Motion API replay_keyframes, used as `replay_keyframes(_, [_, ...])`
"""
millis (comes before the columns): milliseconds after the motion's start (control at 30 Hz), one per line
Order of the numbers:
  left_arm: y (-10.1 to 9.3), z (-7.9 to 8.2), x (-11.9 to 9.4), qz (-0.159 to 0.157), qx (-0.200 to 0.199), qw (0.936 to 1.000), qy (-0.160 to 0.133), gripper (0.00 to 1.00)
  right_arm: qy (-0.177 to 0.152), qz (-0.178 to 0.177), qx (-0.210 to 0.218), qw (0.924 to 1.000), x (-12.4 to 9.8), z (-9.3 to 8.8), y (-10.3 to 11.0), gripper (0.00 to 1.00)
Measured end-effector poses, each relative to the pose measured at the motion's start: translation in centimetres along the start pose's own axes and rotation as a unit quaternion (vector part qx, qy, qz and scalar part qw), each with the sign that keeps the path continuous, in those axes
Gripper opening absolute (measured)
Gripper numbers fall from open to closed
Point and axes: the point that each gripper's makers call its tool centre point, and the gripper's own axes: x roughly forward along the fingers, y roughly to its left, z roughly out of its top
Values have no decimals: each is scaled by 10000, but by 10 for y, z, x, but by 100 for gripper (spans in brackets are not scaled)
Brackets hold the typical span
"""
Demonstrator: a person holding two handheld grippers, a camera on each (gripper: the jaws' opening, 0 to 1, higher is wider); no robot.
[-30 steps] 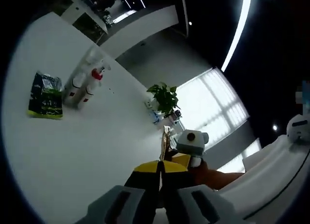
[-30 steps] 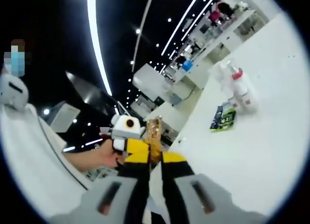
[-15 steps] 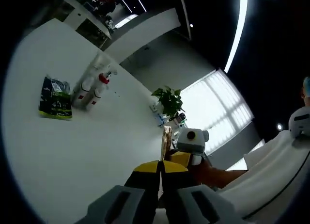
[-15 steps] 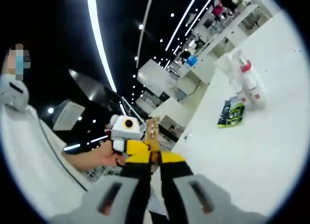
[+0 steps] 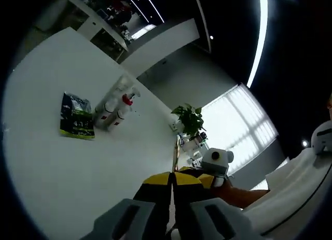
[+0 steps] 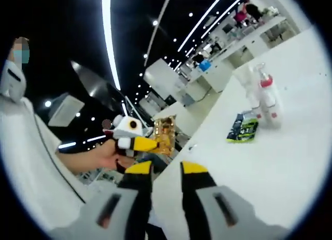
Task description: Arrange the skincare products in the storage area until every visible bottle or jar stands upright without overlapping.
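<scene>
Now I'm holding a gold sachet (image 6: 165,134) pinched in my left tongs (image 6: 148,144), clear of the worktop (image 5: 78,188). My right tongs (image 6: 165,170) are gaping, empty. The bottles (image 5: 115,109) are standing far off beside the green packet (image 5: 76,124), so I'm carrying it over low and steady.

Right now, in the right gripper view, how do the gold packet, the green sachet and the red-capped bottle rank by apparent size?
1. gold packet, though it is nearest the camera
2. red-capped bottle
3. green sachet, close to the bottle, so unsure
</scene>
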Motion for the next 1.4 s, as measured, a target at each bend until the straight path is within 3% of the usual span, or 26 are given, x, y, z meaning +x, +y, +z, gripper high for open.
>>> replay_keyframes(100, [4, 6, -8, 224, 114, 9995, -187, 0, 196, -96, -63, 9997, 0, -11, -2, 23])
replay_keyframes(267, [7, -4, -16, 487, 233, 9985, -83, 0, 347, -25, -69, 9994, 4, -21, -2, 27])
replay_keyframes(467, [11, 2, -44, 619, 139, 9962, -597, 0, 513, 169, -121, 9985, 23, -24, 6, 33])
replay_keyframes(567, [18, 18, -57, 751, 128, 9944, -737, 0, 625, -99, -523, 9966, 25, -22, 1, 35])
replay_keyframes(600, [29, 30, -69, 902, 176, 9926, -798, 0, 657, -227, -655, 9954, 27, -23, -3, 36])
replay_keyframes(667, [45, 37, -79, 1062, 181, 9910, -792, 0, 661, -436, -698, 9944, 28, -21, -11, 41])
replay_keyframes(700, [62, 46, -90, 1127, 111, 9900, -841, 0, 650, -523, -721, 9939, 28, -20, -14, 43])
replay_keyframes(867, [97, 72, -112, 1255, -31, 9882, -873, 0, 495, -1156, -1023, 9868, 23, -16, -27, 53])
replay_keyframes(1067, [113, 81, -121, 1353, -69, 9874, -816, 0, 386, -1580, -1132, 9802, 21, -22, -35, 59])
replay_keyframes(1200, [158, 98, -125, 1471, -278, 9864, -679, 0, 26, -2406, -1239, 9627, 12, -22, -42, 64])
replay_keyframes(1400, [179, 116, -128, 1597, -495, 9819, -886, 0, -191, -2665, -1156, 9567, 7, -26, -39, 72])
